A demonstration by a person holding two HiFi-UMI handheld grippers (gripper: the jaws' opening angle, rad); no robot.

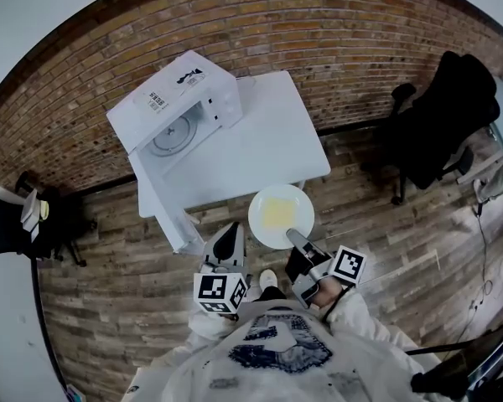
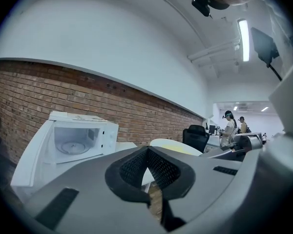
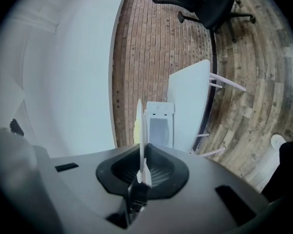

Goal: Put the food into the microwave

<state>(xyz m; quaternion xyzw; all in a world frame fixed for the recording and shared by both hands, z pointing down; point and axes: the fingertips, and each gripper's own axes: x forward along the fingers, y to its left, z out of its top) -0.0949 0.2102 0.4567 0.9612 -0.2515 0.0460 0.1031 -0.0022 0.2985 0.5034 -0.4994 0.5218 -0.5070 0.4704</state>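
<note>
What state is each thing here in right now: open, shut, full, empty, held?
microwave: door swung open, empty inside apart from its turntable.
plate: held by its rim, face up.
food: lying on the plate, not yet in the microwave.
right gripper: shut on the plate's rim.
left gripper: shut, empty.

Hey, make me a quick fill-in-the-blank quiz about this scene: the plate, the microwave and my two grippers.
1. The right gripper grips the rim of the plate, which carries ____ food.
2. The door of the microwave on the table stands ____.
3. The left gripper holds nothing, and its jaws are ____.

Missing words: yellow; open; shut.
</note>
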